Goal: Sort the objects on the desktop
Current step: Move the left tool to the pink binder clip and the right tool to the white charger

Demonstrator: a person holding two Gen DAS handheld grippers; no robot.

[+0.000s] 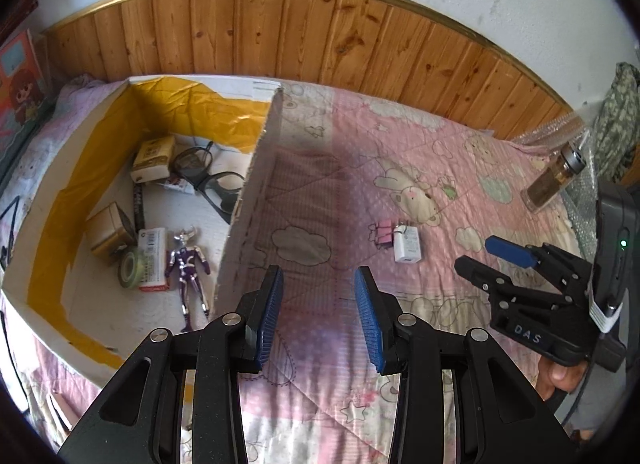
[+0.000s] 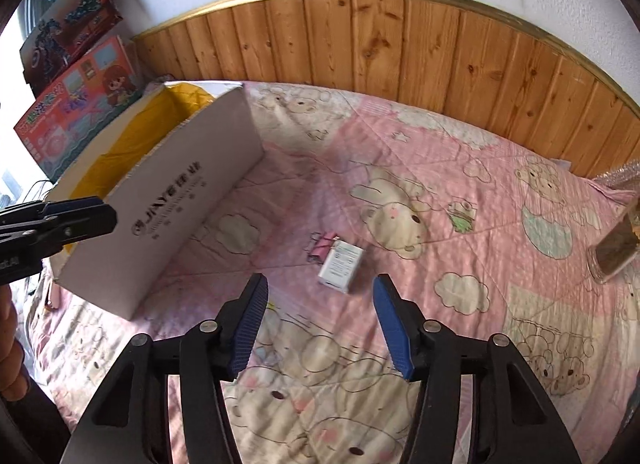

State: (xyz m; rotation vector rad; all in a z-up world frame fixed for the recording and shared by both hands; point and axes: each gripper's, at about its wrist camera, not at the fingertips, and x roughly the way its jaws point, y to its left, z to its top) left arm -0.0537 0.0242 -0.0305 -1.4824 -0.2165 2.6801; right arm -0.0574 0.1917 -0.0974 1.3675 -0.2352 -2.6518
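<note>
A white cardboard box [image 1: 248, 199] with yellow tape inside stands on the pink quilt at the left; it also shows in the right wrist view [image 2: 176, 215]. It holds a purple toy figure [image 1: 188, 264], glasses [image 1: 208, 175], a tape roll [image 1: 130, 272] and small boxes. A white charger [image 1: 407, 248] and a pink clip [image 1: 383, 234] lie on the quilt; the charger [image 2: 341, 267] and the clip [image 2: 324, 244] lie just ahead of my right gripper [image 2: 320, 322]. My left gripper [image 1: 318, 312] is open and empty. My right gripper is open and empty.
A glass jar [image 1: 554, 179] with a metal cap lies at the far right, also seen in the right wrist view [image 2: 618, 248]. Wood panelling [image 1: 320, 35] backs the bed. Toy boxes [image 2: 76, 103] stand at the far left. Bubble wrap [image 1: 552, 129] lies beyond the jar.
</note>
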